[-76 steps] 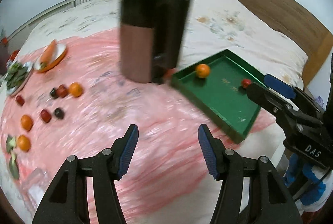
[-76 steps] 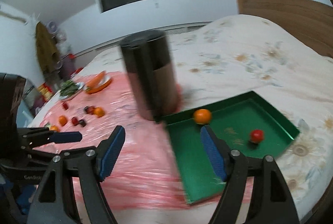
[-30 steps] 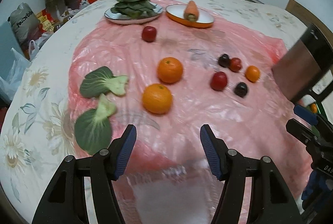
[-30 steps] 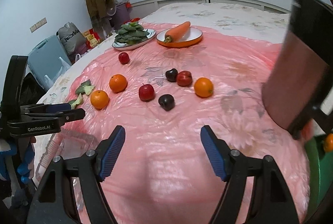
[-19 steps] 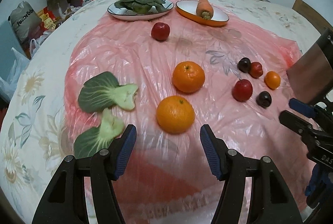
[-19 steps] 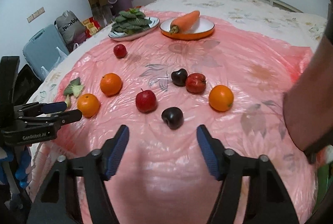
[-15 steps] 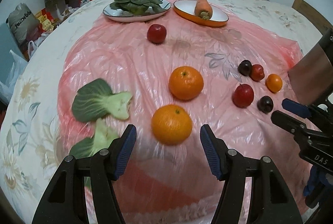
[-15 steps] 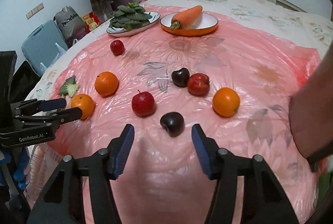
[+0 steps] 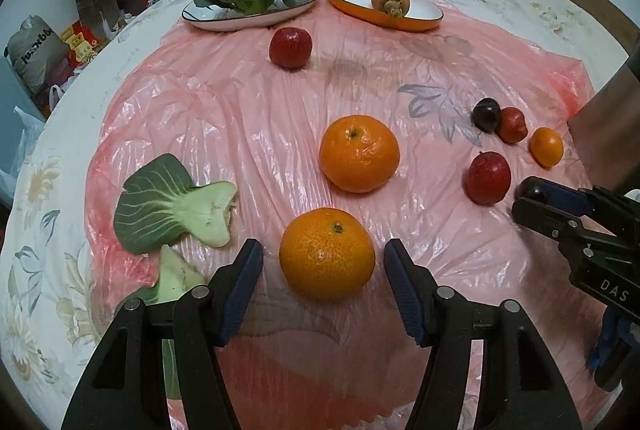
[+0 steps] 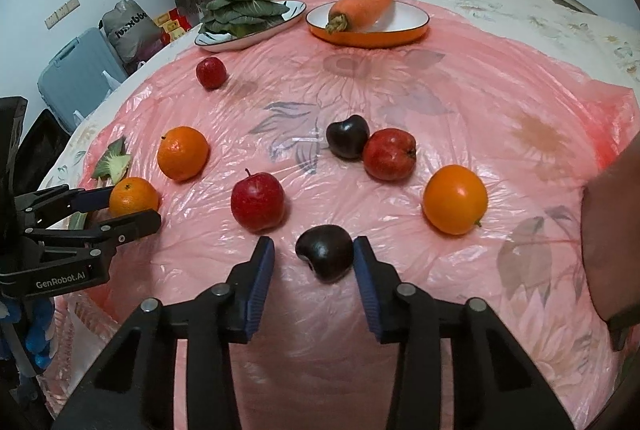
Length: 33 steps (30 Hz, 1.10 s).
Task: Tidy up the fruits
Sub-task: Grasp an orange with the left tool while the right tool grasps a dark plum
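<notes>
The right gripper [image 10: 313, 259] has just been closing and now brackets a dark plum [image 10: 325, 257]; its right pad looks to touch the fruit, the left pad stands clear with a gap, so nothing is pinched yet. The left gripper [image 9: 323, 264] is spread around the near orange [image 9: 327, 253], both pads apart from the peel.

Where the fruit lies: all of it sits on a pink plastic sheet [image 10: 400, 102] spread over the bed; a red apple [image 10: 258, 201] is just left of the plum; a second plum [image 10: 347, 136] and a second apple [image 10: 389, 154] touch each other farther back; a small orange [image 10: 455, 199] lies to the right; another orange [image 9: 359, 153] sits beyond the near one, and one more apple [image 9: 290, 47] lies far off by the plates.

Risks, as I judge them: the plum is round and glossy, and with one pad meeting it first it may be shoved sideways or squirt out towards the apple on the left; the sheet is slick and crinkled over a soft mattress, so a nudged fruit could roll; a pad driven too low could snag the plastic and drag the neighbours along; too hard a squeeze could bruise the plum. On the left side, the leaf [image 9: 172, 204] lies near the left pad and might get caught; the orange nearly fills the span, so an off-centre close could push it away.
</notes>
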Tool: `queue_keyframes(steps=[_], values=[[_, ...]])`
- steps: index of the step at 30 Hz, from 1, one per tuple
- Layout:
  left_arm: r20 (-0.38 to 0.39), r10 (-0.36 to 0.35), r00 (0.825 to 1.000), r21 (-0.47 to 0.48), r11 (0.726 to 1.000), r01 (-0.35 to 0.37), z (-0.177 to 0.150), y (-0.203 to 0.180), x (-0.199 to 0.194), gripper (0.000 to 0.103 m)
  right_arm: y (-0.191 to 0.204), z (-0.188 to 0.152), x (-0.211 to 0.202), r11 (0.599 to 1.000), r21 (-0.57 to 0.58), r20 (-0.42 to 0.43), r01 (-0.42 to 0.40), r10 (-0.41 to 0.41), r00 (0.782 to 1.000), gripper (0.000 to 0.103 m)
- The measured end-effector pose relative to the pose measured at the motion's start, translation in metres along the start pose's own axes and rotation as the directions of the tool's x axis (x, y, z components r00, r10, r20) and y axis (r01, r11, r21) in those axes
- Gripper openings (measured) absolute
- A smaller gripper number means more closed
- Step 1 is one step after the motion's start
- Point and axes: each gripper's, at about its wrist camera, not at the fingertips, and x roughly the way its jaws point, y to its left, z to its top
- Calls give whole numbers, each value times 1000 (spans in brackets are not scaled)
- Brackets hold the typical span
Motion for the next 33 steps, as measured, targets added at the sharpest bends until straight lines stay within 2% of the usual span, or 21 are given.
queue_keyframes(steps=[2, 3, 6, 8, 19, 27, 33], values=[[-2, 2, 1000, -5, 1000, -2, 0, 2, 2, 54, -2, 1, 2, 1000, 3, -5, 0, 0, 1000, 33], [-5, 0, 1000, -7, 1000, 0, 0, 3, 3, 52, -2, 1, 3, 1000, 5, -6, 0, 0, 1000, 26], [-9, -26, 1000, -28, 999, 26, -1, 9, 5, 44, -6, 2, 6, 1000, 18, -17, 2, -2, 1000, 14], [-9, -43, 999, -42, 998, 42, -1, 13, 4, 39, -8, 2, 6, 1000, 28, -19, -4, 4, 1000, 14], [34, -130, 991, -127, 983, 133, -1, 34, -11, 38, -18, 0, -7, 994, 96, 8, -46, 45, 999, 13], [62, -133, 989, -145, 979, 141, -5, 39, -32, 38, -11, 0, -35, 995, 93, 45, -46, 42, 998, 13], [79, -127, 989, -138, 981, 137, -15, 38, -53, 38, -1, -12, -67, 996, 79, 77, -46, 40, 996, 13]])
